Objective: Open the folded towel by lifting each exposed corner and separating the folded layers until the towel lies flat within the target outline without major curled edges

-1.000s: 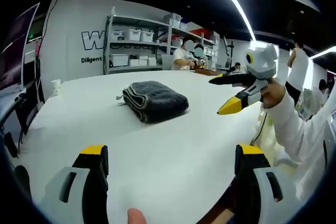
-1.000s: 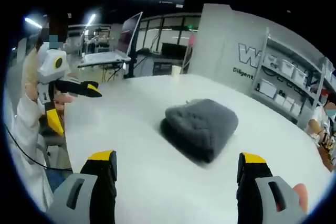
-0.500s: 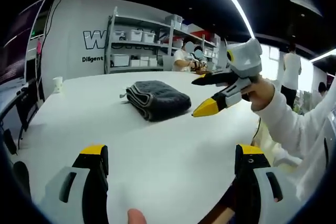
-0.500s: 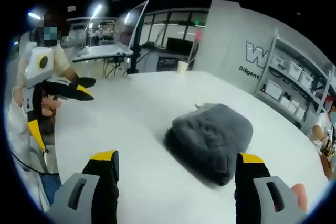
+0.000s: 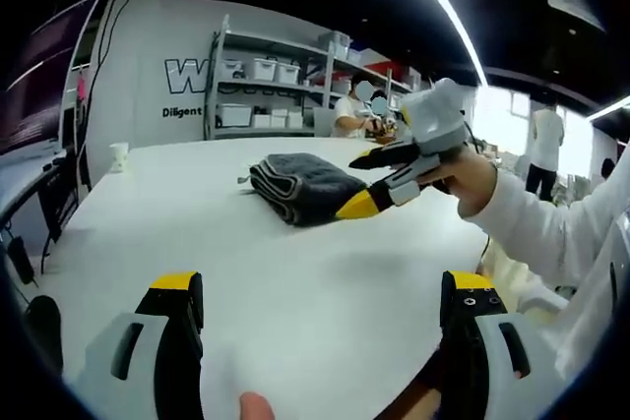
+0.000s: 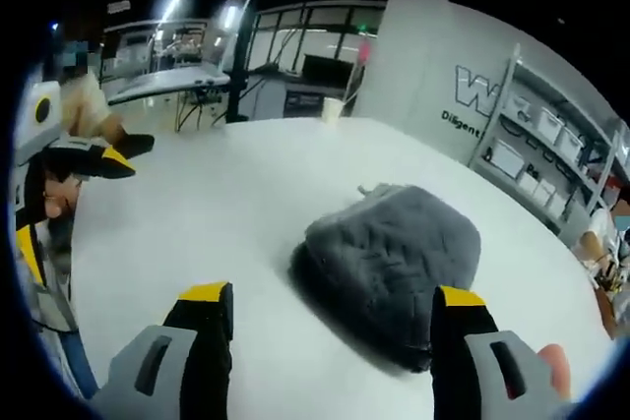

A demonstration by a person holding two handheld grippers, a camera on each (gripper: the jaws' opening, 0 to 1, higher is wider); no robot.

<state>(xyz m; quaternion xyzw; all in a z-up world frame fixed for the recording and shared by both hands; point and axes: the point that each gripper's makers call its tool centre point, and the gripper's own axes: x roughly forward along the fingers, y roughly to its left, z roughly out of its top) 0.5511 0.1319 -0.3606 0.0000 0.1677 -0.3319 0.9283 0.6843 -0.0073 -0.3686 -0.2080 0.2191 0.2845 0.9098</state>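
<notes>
A dark grey folded towel (image 5: pixel 300 187) lies on the white table (image 5: pixel 246 272), well in from every edge, with its stacked folded layers showing along the side that faces the left gripper view. In the right gripper view the towel (image 6: pixel 394 258) appears from above as a rumpled, rounded bundle with a small tab sticking out at its far end. A paper cup (image 5: pixel 119 155) stands near the table's far left edge, well apart from the towel. Behind the table, a metal shelf rack (image 5: pixel 266 81) holds white bins against a wall with lettering, and people sit beyond the table's far edge.

The left gripper (image 5: pixel 320 287) hovers over the near part of the table with its yellow-tipped jaws spread wide, nothing between them. In the same view the right gripper (image 5: pixel 384 179) reaches in from the right, held by a hand (image 5: pixel 463 169) in a white sleeve, its jaws parted and its yellow tips just beside the towel's near corner; contact cannot be judged. The right gripper's own view shows its jaws spread, the right tip overlapping the towel's edge, while the left gripper (image 6: pixel 89 159) sits off beyond the table's left edge.
</notes>
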